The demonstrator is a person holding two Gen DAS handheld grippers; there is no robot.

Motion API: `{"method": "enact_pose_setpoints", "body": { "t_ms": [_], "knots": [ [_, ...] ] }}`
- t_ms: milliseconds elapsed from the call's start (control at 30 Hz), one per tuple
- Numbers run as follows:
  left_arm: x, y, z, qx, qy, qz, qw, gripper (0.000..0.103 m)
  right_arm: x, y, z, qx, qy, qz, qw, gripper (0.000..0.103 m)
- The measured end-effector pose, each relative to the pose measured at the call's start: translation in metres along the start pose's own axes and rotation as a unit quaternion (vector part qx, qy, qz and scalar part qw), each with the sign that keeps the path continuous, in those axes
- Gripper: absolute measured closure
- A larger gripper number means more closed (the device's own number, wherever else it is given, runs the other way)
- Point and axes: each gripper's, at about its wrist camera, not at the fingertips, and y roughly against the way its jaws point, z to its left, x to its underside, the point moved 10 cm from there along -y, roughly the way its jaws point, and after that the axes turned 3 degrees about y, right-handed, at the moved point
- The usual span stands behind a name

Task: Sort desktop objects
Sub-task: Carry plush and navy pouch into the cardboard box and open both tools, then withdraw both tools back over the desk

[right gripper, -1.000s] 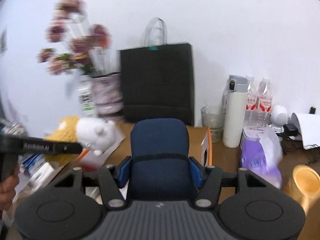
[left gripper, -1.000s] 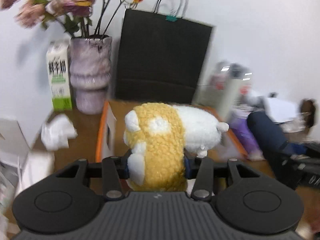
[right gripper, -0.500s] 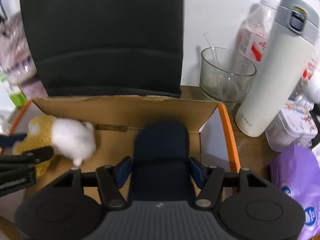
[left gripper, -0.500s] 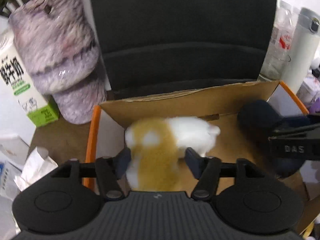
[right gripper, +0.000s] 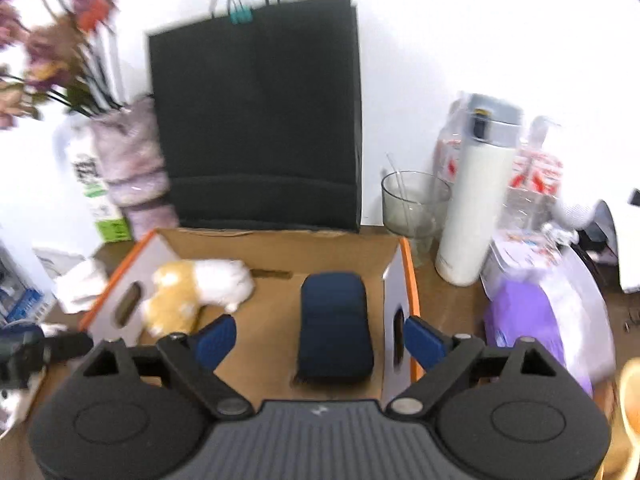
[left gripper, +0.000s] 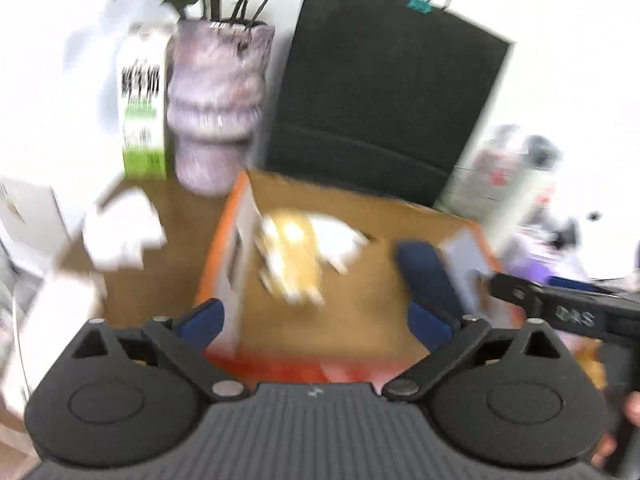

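Both hand-held grippers released above the cardboard box, toy and case lying inside.

A black paper bag (right gripper: 256, 112) stands at twelve o'clock behind the cardboard box (right gripper: 280, 246) on the desk (right gripper: 448, 300); a vase (left gripper: 218, 108) sits at eleven o'clock with a milk carton (left gripper: 143, 108) beside it; a white flask (right gripper: 476, 200) and glass (right gripper: 412, 208) stand at two o'clock; the dark blue case (right gripper: 335, 330) lies inside the box's right half; the yellow and white plush toy (right gripper: 196, 290) lies inside its left half; the left hand-held gripper (left gripper: 318, 316) and right hand-held gripper (right gripper: 320, 338) are both opening, pads touching nothing.
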Motion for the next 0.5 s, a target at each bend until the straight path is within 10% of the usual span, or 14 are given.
{"method": "enact_pose_setpoints", "body": {
  "t_ms": [500],
  "knots": [
    [0.182, 0.108, 0.0, -0.044, -0.114, -0.078, 0.9894, 0.0, 0.192, 0.129, 0.038, -0.04, -0.013, -0.025, 0.999, 0.008]
  ]
}}
